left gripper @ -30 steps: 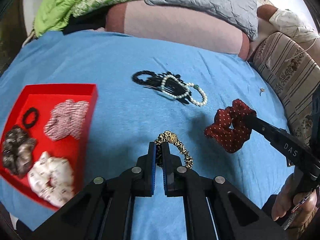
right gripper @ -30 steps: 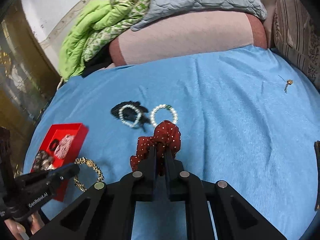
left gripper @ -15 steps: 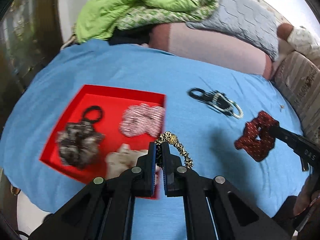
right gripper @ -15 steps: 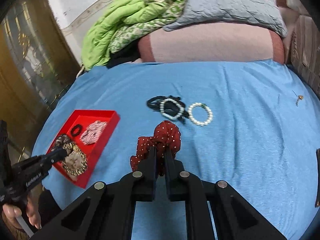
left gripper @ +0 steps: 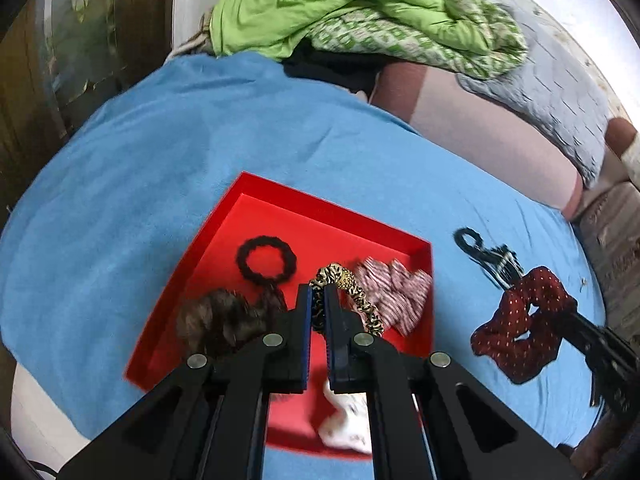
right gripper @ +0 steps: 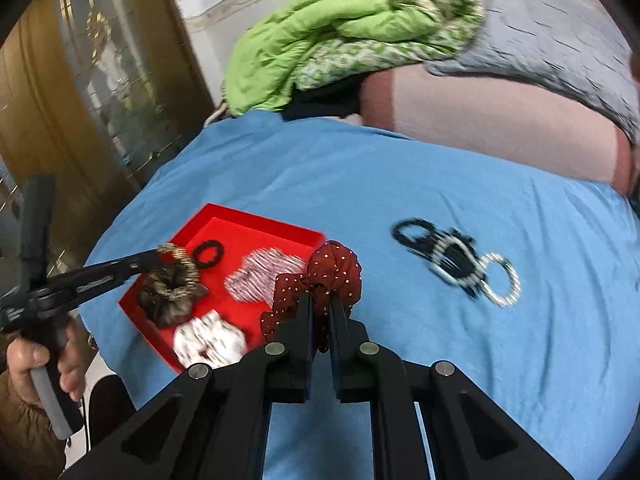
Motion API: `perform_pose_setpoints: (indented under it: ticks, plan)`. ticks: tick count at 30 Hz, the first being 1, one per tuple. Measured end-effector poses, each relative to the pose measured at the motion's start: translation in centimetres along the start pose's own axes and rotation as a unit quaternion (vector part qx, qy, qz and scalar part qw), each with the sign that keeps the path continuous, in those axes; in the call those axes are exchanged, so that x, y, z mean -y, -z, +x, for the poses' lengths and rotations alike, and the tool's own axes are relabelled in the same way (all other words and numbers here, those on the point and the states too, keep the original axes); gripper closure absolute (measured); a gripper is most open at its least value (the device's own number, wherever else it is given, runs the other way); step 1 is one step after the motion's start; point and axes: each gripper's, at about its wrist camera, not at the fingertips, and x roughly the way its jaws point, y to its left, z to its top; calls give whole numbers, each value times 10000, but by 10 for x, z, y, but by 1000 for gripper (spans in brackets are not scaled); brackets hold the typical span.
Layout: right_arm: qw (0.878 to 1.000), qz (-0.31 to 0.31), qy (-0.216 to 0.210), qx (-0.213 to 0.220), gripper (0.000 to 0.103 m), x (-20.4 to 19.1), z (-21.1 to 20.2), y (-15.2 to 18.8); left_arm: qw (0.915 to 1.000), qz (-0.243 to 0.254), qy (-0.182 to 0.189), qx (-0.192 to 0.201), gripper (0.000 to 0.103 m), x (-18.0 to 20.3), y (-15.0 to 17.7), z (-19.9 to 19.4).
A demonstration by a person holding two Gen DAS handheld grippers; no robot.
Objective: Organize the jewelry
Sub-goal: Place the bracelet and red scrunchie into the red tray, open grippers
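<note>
My left gripper (left gripper: 318, 294) is shut on a thin leopard-print scrunchie (left gripper: 352, 292) and holds it above the red tray (left gripper: 304, 204). In the tray lie a black hair tie (left gripper: 266, 260), a brown furry scrunchie (left gripper: 220, 320), a pink striped scrunchie (left gripper: 394, 290) and a white scrunchie (left gripper: 346, 424). My right gripper (right gripper: 323, 300) is shut on a dark red polka-dot scrunchie (right gripper: 334, 266), held over the blue cloth by the tray's (right gripper: 264, 224) right edge. In the right wrist view the left gripper (right gripper: 154, 262) hangs over the tray's left part.
Pearl bracelets (right gripper: 500, 280) and a black clip (right gripper: 416, 234) lie on the blue cloth (right gripper: 400, 168) to the right of the tray. Green bedding (right gripper: 340, 36) and pillows (right gripper: 480, 100) sit at the back. A wooden door (right gripper: 60, 100) stands to the left. A hand (right gripper: 40, 364) grips the left tool.
Both grippers have swung left with their scrunchies. The leopard scrunchie went from over the cloth to over the red tray; the red scrunchie went from near the bracelets to the tray's right edge.
</note>
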Motion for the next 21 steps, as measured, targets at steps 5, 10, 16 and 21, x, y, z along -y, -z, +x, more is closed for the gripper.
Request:
perform_pose_setpoints:
  ticks: [5,10,16,21]
  plan:
    - [9997,-22,-251,-77,94,-22,35,-21,9999,-93,-24,-131,97,-15,-26,31]
    - [9983,169,-488,-256,94,-34,75,-38,9995,-102,-156,-247,97,-29,-46,62]
    - [9961,358,-645,-486,94,-41,122,-50,9984,-277,-268,-419,97,-50,-63,95]
    - [9950,283,-617,-733,94,-47,156,-45,9982,-222,-332,-448,97,-52,-67,107]
